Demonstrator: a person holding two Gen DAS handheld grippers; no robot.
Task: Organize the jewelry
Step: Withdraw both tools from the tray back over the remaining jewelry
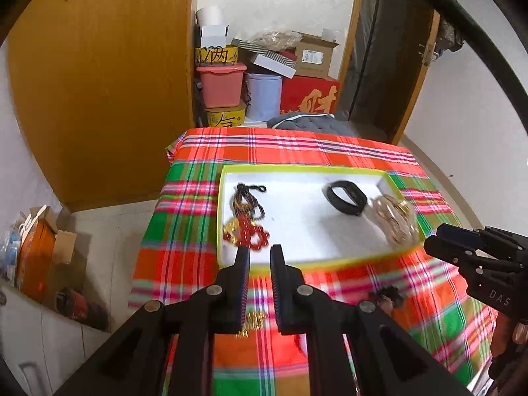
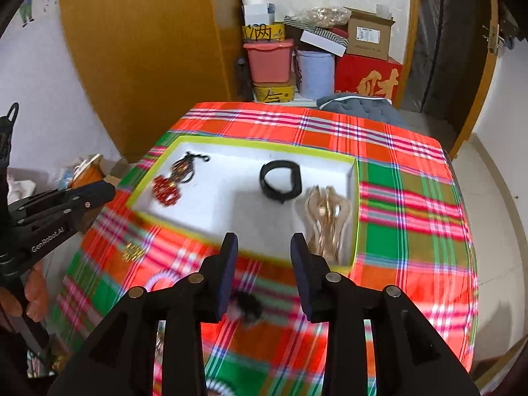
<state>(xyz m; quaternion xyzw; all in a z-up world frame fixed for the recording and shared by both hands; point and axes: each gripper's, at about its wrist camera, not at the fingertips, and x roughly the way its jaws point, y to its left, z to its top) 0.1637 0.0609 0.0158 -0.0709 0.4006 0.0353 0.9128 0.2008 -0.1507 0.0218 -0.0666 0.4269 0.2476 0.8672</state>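
Left gripper [image 1: 259,252] jaws slightly parted, empty; right gripper [image 2: 264,242] jaws wide, empty.

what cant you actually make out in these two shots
- Small dark item on the cloth, right wrist view: motion blur, and the right gripper partly fronts it.
- Gold piece, left wrist view: mostly behind the left gripper fingers.
- White beaded loop: partly hidden by a finger.
- Gold bundle in the tray: strands too tangled to count.
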